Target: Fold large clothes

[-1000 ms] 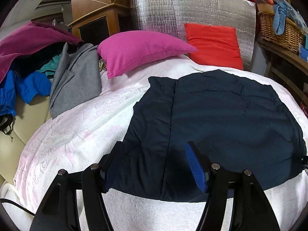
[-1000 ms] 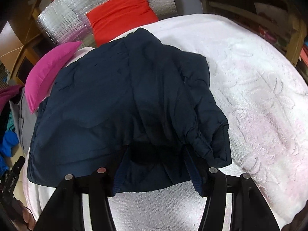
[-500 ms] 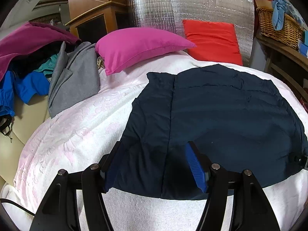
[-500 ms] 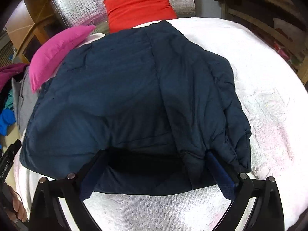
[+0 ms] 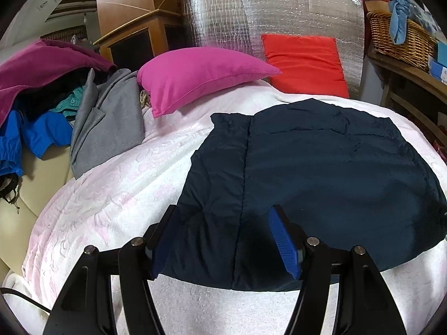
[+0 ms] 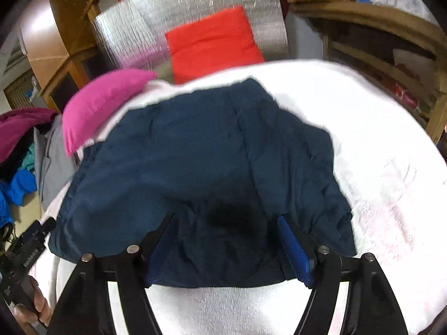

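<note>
1. Jacket [image 5: 321, 173], dark navy and padded, lies folded into a compact block on the white bed cover [image 5: 117, 184], its near hem toward my two claws. I judge it sits mid-bed so both hands can reach its near edge for the next fold.

2. Left claw [image 5: 223, 240] hovers over the jacket's near left corner with its blue pads spread. Fabric shows between the pads, but I see no pinch; the cloth lies flat and undisturbed there.

3. Right claw [image 6: 226, 240] hangs above the near right portion of the jacket [image 6: 201, 162]. Its jaws have just been closing from a wider spread, yet they stand apart now and nothing is pinched; the cloth below lies slack. I judge this a release or a re-aim, not a grasp.

4. Pink pillow [image 5: 201, 75] and red cushion [image 5: 304, 64] sit at the bed head, well apart from the jacket. The heap of clothes [image 5: 56, 106] at the left, I judge, awaits folding.

5. Obstructions:
   - The right wrist view is blurred, so seams and edges there are unreliable.
   - How many layers the fold holds cannot be told.
   - A dark shadow between the right pads hides the cloth surface.
   - The jacket's right edge runs to the lens rim in the left view.
   - A hand [image 6: 36, 307] gripping the left handle is cut off at the corner.
</note>
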